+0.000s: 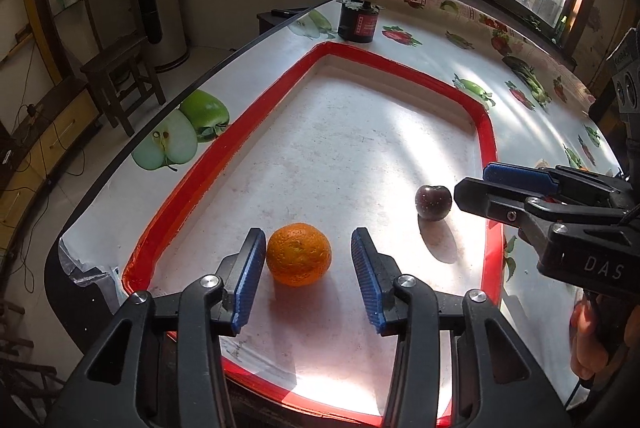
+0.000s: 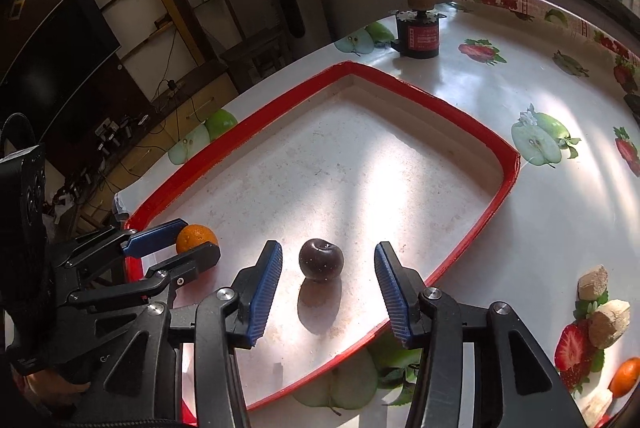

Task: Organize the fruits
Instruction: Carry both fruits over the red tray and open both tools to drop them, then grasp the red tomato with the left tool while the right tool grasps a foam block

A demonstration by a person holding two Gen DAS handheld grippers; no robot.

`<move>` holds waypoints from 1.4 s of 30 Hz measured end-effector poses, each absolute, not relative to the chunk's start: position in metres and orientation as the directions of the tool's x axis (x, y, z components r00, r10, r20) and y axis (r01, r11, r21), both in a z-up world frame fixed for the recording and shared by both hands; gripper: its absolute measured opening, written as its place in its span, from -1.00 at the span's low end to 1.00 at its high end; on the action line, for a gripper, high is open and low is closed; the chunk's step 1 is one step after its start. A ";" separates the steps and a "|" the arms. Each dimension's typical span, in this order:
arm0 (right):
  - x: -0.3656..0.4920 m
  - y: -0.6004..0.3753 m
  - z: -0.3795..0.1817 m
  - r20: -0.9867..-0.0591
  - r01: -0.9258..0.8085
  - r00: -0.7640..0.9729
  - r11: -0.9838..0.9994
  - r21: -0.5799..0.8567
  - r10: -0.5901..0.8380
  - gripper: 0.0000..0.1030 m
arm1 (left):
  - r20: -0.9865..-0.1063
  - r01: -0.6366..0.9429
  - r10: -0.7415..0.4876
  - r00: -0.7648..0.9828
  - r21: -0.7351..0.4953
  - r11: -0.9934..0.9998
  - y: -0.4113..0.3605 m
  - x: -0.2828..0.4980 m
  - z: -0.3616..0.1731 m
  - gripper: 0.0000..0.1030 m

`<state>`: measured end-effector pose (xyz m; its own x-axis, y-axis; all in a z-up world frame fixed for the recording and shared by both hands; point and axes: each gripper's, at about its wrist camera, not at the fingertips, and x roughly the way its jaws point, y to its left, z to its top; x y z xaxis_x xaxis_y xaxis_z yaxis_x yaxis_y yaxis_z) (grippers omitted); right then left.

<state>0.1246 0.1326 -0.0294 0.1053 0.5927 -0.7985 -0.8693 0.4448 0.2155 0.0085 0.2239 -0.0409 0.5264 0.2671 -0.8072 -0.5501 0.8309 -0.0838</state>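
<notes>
An orange (image 1: 298,254) lies near the front left corner of a red-rimmed tray (image 1: 200,180). My left gripper (image 1: 308,234) straddles it with blue pads open; the left pad is close against the orange, the right pad stands clear. A dark plum (image 2: 321,259) rests on the tray floor by the right rim (image 2: 500,200). Around it stands my right gripper (image 2: 328,245), open with a gap on both sides. The plum (image 1: 433,202) and right gripper (image 1: 474,182) also show in the left wrist view. The orange (image 2: 196,236) and left gripper (image 2: 199,238) show in the right wrist view.
A black cylinder with a red label and wooden wheel (image 1: 358,20) stands beyond the tray's far end. Right of the tray lie pale chunks (image 2: 594,282) and another orange (image 2: 626,376). The fruit-print table's edge (image 1: 120,164) runs close along the tray's left side.
</notes>
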 end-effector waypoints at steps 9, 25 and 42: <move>0.113 0.071 0.003 -0.742 -0.845 0.141 0.470 0.254 0.655 -0.01 | -0.791 -0.533 0.274 0.548 -0.077 0.842 0.201 0.005 -0.026 -0.17; 0.118 -0.038 0.009 -0.727 -0.770 0.225 0.576 0.275 0.648 0.02 | -0.782 -0.473 0.252 0.570 -0.061 0.879 0.156 0.012 -0.012 -0.17; 0.138 -0.144 -0.002 -0.739 -0.637 0.349 0.725 0.263 0.576 0.08 | -0.790 -0.303 0.124 0.600 -0.081 0.949 0.081 0.036 -0.012 -0.17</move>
